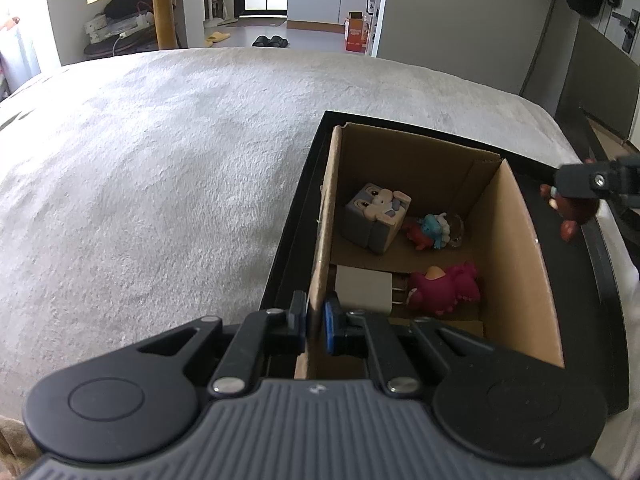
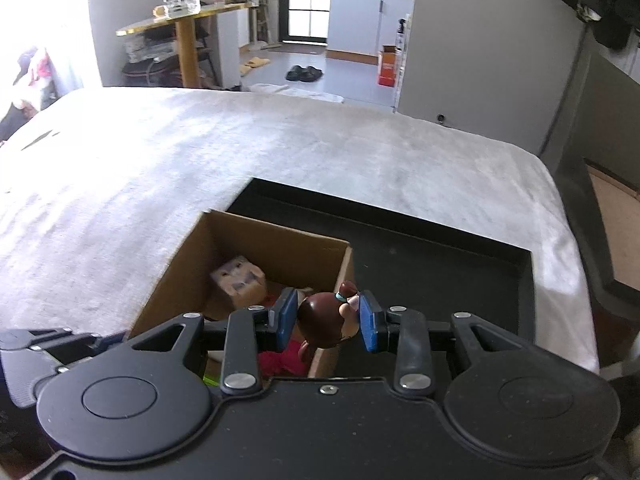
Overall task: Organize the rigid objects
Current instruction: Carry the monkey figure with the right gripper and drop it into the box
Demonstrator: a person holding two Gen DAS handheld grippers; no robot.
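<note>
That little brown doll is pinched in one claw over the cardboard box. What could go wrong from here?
1. The right claw grips the round brown-haired figurine only by its smooth head, so it might slip or twist out.
2. It hangs near the open brown cardboard box's right wall, so it could drop into the black tray instead.
3. The left claw pinches the box's thin left wall, which might bend or tip if pulled.
</note>
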